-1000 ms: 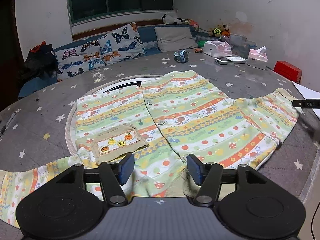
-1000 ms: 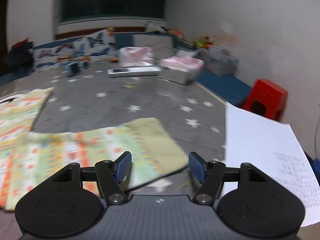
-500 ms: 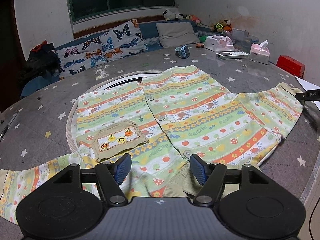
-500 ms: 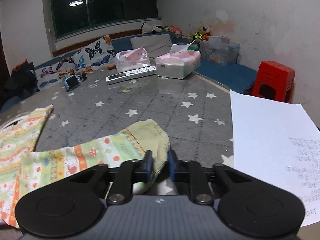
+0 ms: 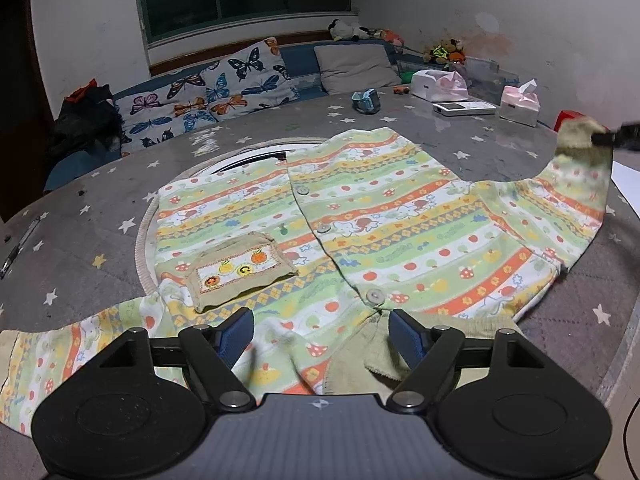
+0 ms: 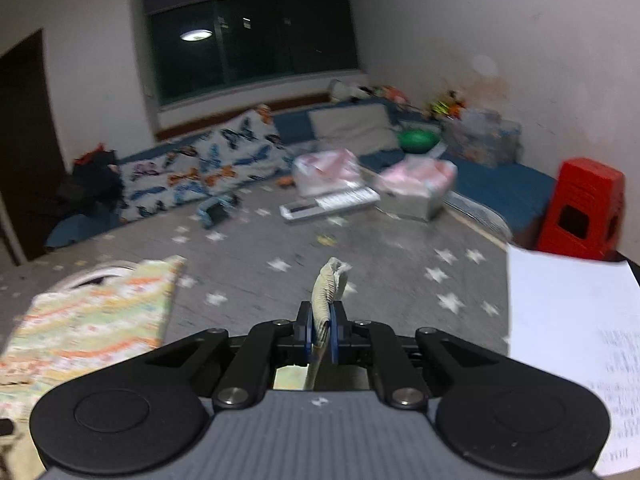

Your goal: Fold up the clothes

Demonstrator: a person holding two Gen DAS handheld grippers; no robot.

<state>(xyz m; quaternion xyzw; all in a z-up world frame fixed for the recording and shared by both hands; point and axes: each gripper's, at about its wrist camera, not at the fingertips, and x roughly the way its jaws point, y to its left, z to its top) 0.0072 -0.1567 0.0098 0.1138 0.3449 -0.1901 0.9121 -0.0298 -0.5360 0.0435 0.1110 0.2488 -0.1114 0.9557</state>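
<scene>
With my right gripper [image 6: 320, 330] now clenched on the cuff [image 6: 331, 280] and lifting the sleeve [image 5: 568, 188] off the star-patterned counter [image 5: 80, 248], my left gripper [image 5: 322, 334] hovers released over the striped cardigan [image 5: 360, 232], so the first fold begins.

Count, both views:
- Striped garment [image 5: 400, 236]: 1, with 1 chest pocket [image 5: 240, 270].
- Buttons visible on its front: 3, e.g. [image 5: 374, 295].
- Tissue boxes: 2, [image 5: 520, 104] and [image 5: 438, 85].
- Butterfly-print pillows: 2, e.g. [image 5: 256, 74]; plain grey pillow [image 5: 354, 65]: 1.
- Red stool [image 6: 580, 208]: 1.
- Paper sheet [image 6: 568, 328]: 1.
- White flat device [image 5: 464, 109]: 1.
- Pen [image 5: 18, 252] at bench edge: 1.
- Grippers: 2, left [image 5: 322, 338], right [image 6: 320, 334].
</scene>
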